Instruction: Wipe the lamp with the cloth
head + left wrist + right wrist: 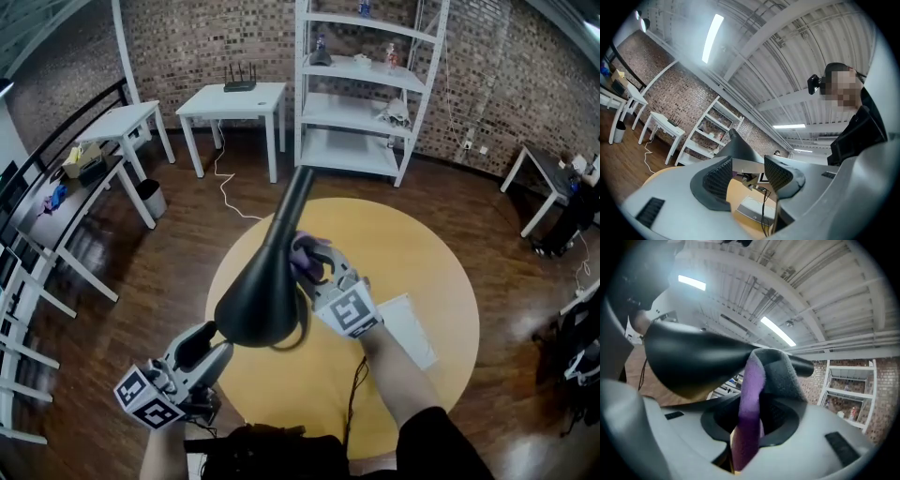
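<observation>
Purple-and-grey cloth (751, 380), gripped in the jaws of my right gripper (317, 265), presses the black cone-shaped lamp (265, 295) above the round yellow table (427, 272); my left gripper (199, 349), near left, has jaws apart, empty.

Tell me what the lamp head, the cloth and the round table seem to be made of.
Lamp head: likely plastic or painted metal; black, smooth, with a dull sheen.
Cloth: soft microfibre or fleece, by its fuzzy nap; purple one side, grey the other.
Round table: probably wood or laminate; even yellow, matte, no grain visible.
</observation>
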`<state>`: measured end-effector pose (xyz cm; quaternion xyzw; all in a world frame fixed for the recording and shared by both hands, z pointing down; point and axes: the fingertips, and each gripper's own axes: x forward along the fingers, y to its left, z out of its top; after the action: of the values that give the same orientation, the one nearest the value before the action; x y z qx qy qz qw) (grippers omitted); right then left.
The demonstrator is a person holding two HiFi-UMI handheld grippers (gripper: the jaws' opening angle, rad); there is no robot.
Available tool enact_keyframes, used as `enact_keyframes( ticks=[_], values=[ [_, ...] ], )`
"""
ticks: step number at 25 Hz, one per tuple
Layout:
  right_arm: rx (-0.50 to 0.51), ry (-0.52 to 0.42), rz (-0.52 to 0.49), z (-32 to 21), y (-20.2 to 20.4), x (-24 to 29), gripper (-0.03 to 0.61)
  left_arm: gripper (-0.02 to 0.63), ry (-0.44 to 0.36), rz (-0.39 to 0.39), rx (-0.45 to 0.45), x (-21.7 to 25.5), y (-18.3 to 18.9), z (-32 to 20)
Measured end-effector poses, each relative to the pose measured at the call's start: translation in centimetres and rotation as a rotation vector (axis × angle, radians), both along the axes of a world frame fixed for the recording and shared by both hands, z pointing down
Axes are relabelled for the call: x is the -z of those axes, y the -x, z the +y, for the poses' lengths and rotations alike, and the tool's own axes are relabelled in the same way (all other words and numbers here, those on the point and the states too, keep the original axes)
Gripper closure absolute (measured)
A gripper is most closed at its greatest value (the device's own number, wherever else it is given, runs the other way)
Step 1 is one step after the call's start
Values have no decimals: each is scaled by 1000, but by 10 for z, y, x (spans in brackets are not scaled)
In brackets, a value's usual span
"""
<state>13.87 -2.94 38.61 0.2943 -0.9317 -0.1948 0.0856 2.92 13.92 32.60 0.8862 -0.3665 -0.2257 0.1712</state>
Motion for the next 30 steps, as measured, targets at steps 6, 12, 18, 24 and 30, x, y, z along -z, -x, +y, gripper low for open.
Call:
enact_keyframes(
  ticks=[6,12,18,24,30],
  values=[
    [-62,139,109,-8,4,-95,482,405,1,-9,-10,2,0,4],
    [-104,310,156,-22,-6,-170,482,405,10,-20,-18,3,0,6],
    [-132,431,247,-28,-5,-231,482,404,22,-34,-21,9,0,6],
    [-155,510,318,-32,-5,-268,482,403,35,-19,-39,10,0,4],
    [-194,623,339,-36,-11,-298,482,403,38,-23,-60,13,-2,2]
  ],
)
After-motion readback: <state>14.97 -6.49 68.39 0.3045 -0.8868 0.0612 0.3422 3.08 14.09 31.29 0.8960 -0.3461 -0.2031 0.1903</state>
